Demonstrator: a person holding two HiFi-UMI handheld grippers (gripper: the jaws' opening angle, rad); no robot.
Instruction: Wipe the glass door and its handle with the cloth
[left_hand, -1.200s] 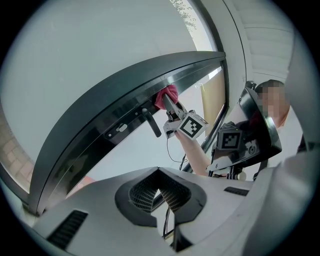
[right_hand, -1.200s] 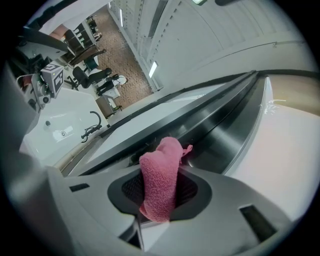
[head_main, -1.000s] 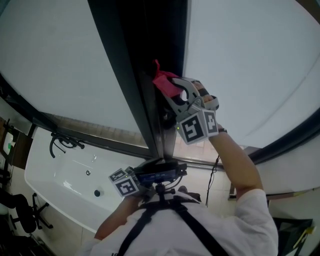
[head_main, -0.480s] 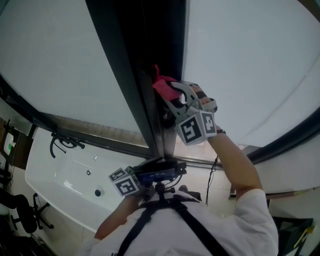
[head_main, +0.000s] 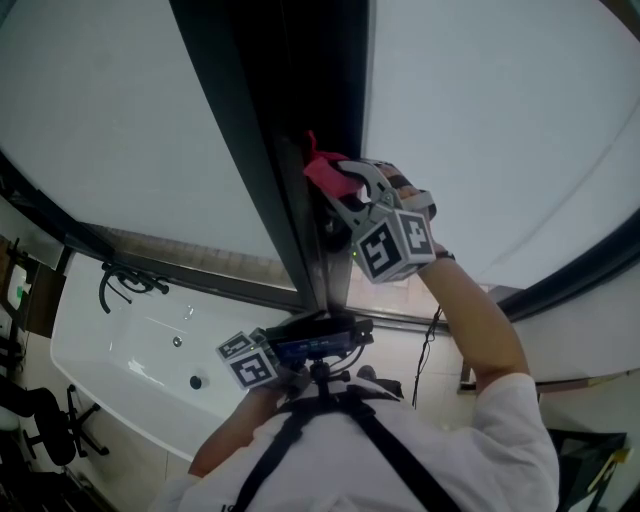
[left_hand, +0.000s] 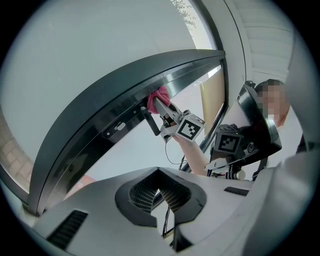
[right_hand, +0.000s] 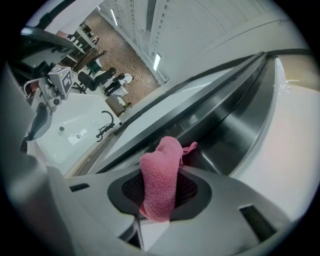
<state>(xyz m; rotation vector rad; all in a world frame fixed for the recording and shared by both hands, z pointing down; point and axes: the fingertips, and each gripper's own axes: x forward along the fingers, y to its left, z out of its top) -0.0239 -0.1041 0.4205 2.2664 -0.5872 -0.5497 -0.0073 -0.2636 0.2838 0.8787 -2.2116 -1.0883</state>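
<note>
Glass door (head_main: 480, 130): a pale frosted pane on either side of the dark door frame (head_main: 270, 150), which runs down the middle of the head view.

White tub (head_main: 130, 350): lower left, well apart from the work.

Door handle (left_hand: 151, 121): a short dark bar on the frame, seen from the left gripper view.

Right gripper (head_main: 335, 180): I have it raised to the frame, just beside the handle. Its jaws are clamped on the pink cloth (right_hand: 160, 175), which is folded between the pads. The cloth's free end sticks out past the tips and lies against the frame's metal edge.

Left gripper (left_hand: 160, 192): low, near the chest rig. Jaw tips meet, nothing between them.
</note>
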